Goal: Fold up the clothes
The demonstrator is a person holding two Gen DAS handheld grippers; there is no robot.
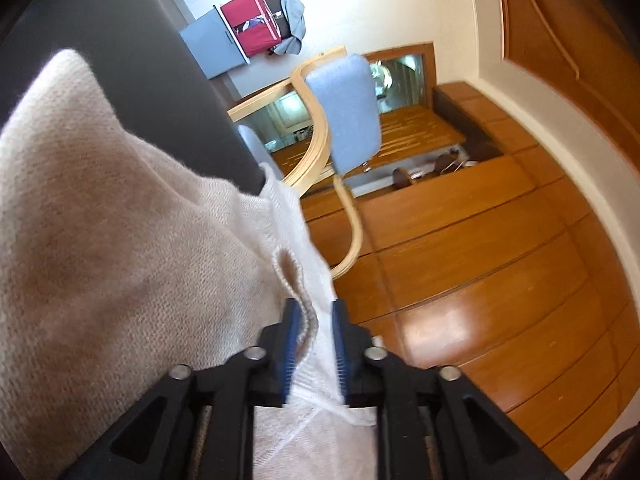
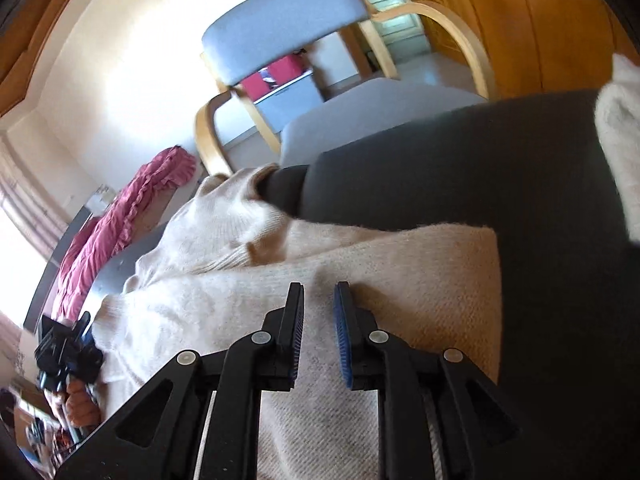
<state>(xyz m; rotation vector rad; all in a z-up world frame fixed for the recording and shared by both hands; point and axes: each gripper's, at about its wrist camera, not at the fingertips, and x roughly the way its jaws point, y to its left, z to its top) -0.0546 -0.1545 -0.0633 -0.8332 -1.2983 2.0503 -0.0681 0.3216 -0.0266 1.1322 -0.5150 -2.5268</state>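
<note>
A cream knitted sweater point(image 1: 120, 220) lies spread over a dark grey surface point(image 1: 120, 60). My left gripper point(image 1: 314, 320) is shut on a bunched edge of the sweater, which is pulled up between its blue pads. In the right wrist view the sweater point(image 2: 240, 308) fills the middle, with a sleeve or cuff point(image 2: 240, 188) folded toward the far edge. My right gripper point(image 2: 318, 316) is just above the sweater's body, its fingers slightly apart with nothing pinched between them. At the lower left of that view a hand point(image 2: 82, 404) holds the left gripper point(image 2: 68, 356) at the sweater's edge.
A blue padded chair with bent wooden arms point(image 2: 288, 20) stands just beyond the grey surface point(image 2: 480, 168). A pink ruffled garment point(image 2: 120, 220) lies to the left. A red case with grey clothing point(image 1: 256, 28) sits farther off. Wooden floor point(image 1: 480, 280) lies to the right.
</note>
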